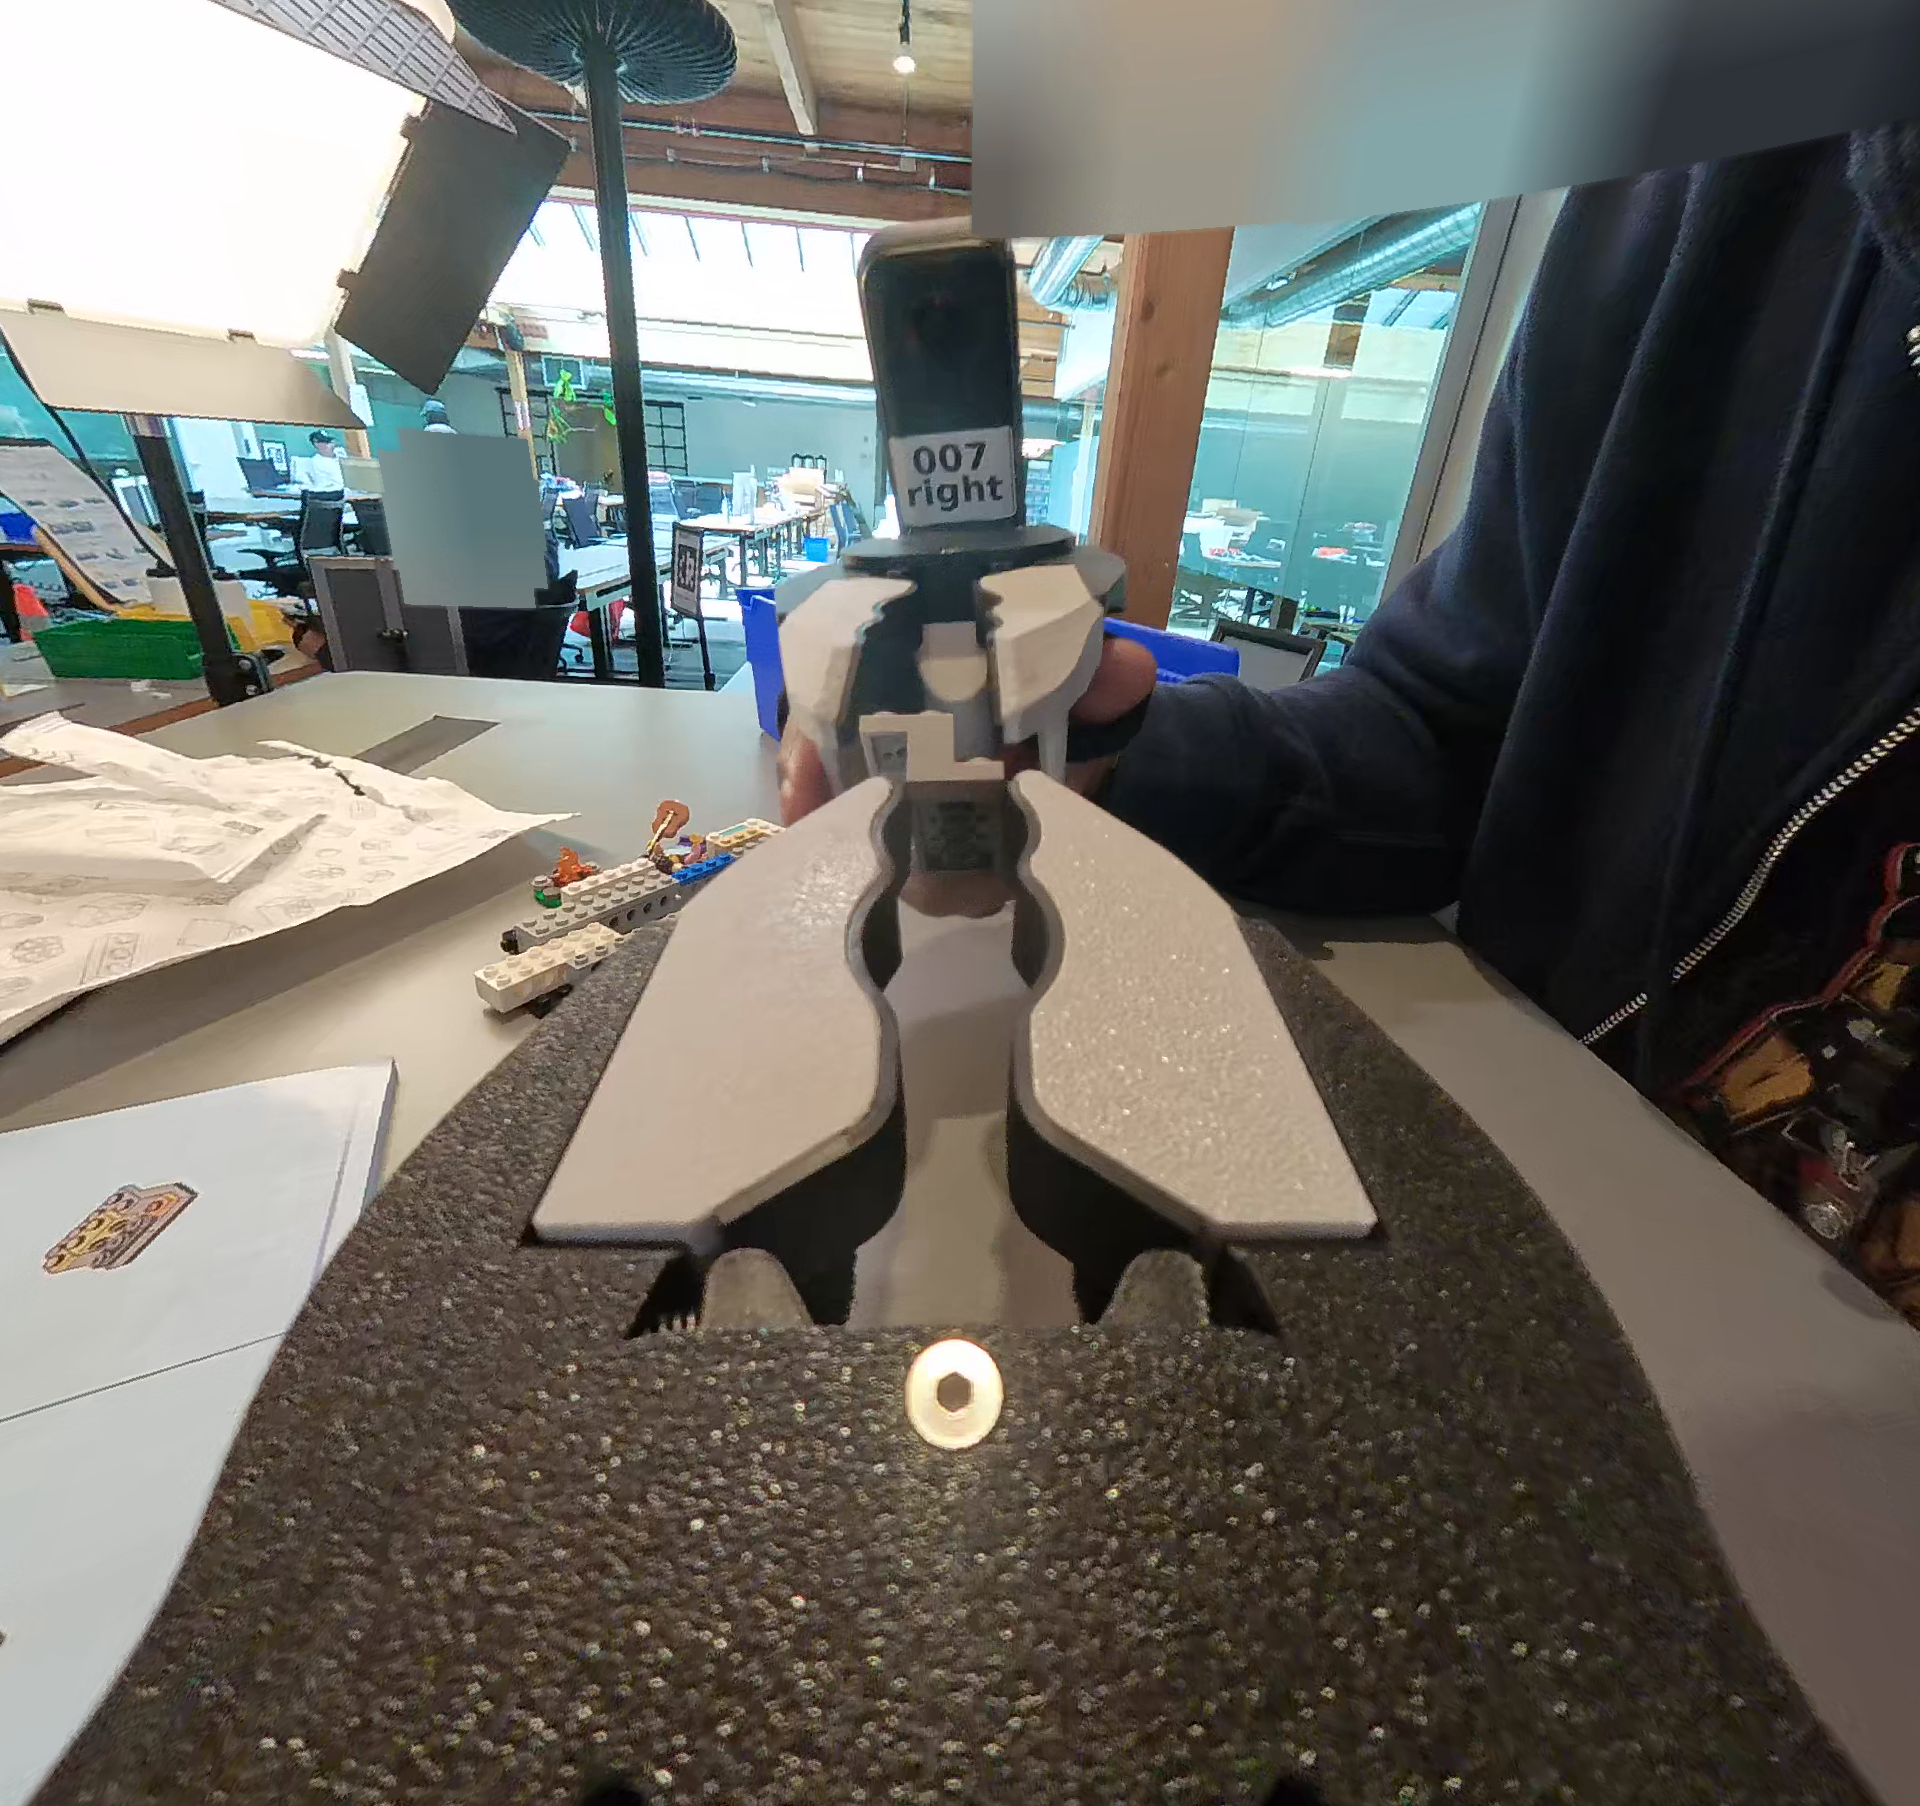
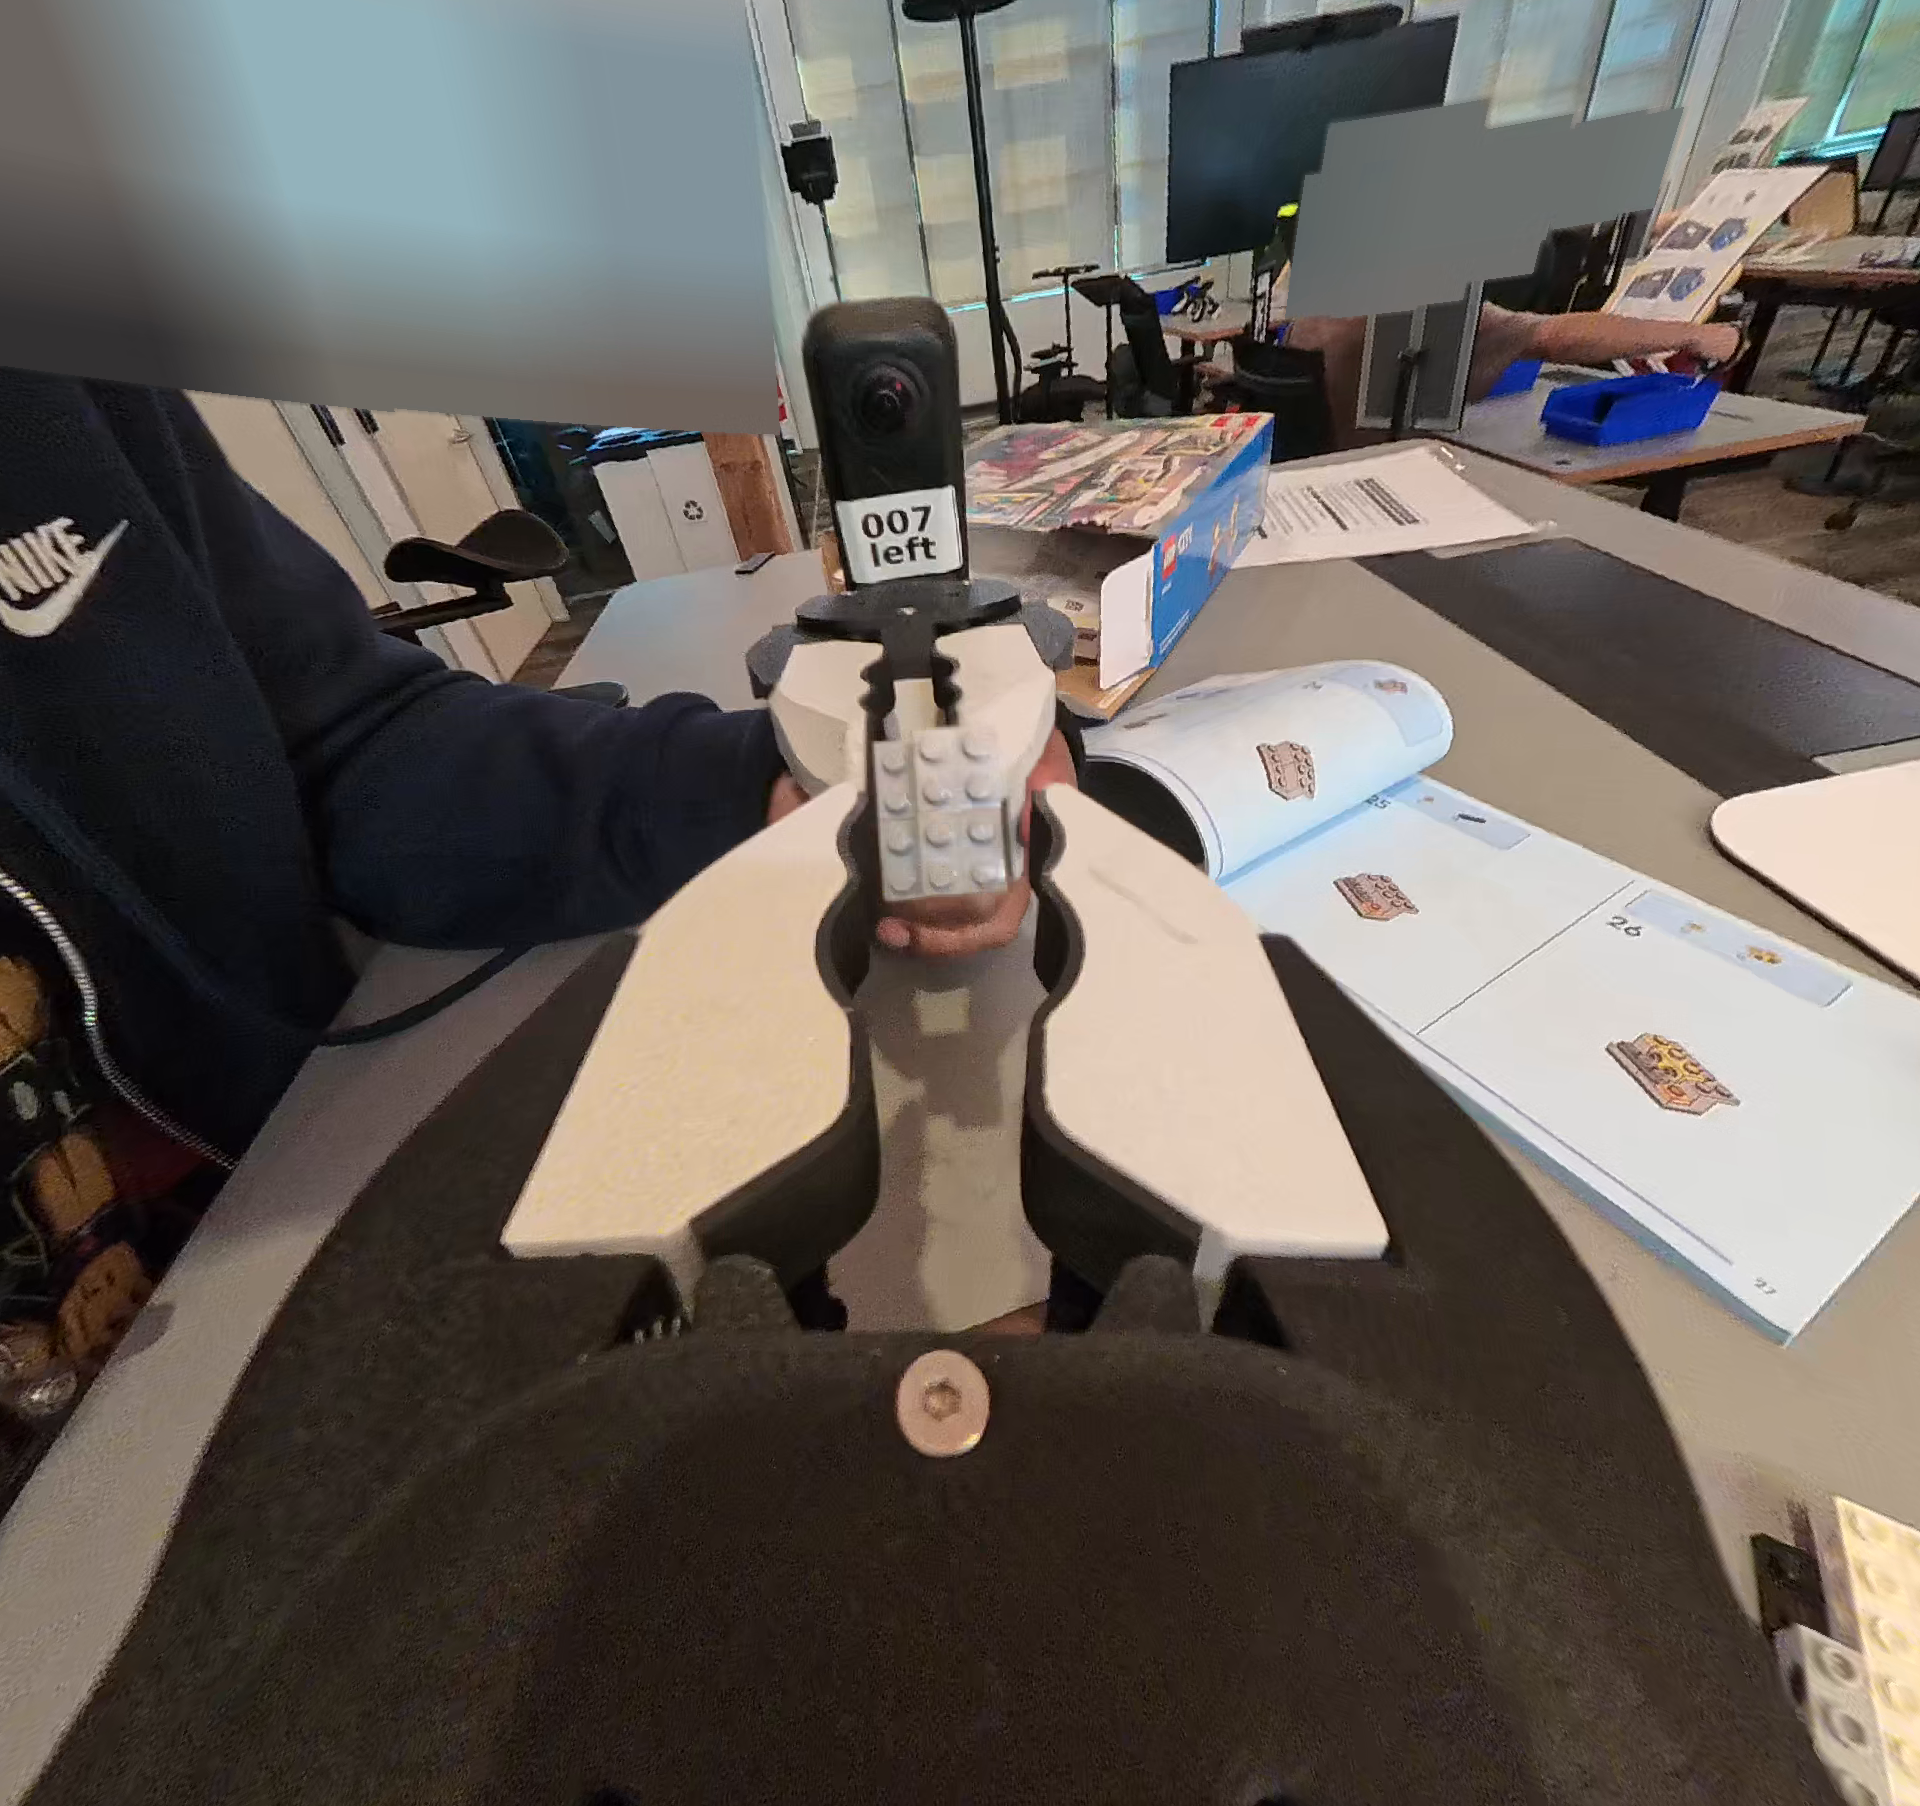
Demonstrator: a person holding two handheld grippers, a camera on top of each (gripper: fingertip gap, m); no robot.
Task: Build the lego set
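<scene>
A small grey lego assembly of studded plates is held up in the air between the two grippers, which face each other. My left gripper is shut on it. In the left wrist view I see its underside pressed between my pads, with a pale L-shaped part sticking up. The left gripper also shows in the right wrist view, behind the assembly. My right gripper is open. Its fingertips stand on either side of the assembly, with a gap showing on the right side. The right gripper also shows in the left wrist view.
A partly built lego model and crumpled printed paper lie on the grey table. An open instruction booklet and a lego box lie to the right. A person's dark sleeve reaches in. A white tray sits at the far right. The tips of both grippers are at nearly the same place.
</scene>
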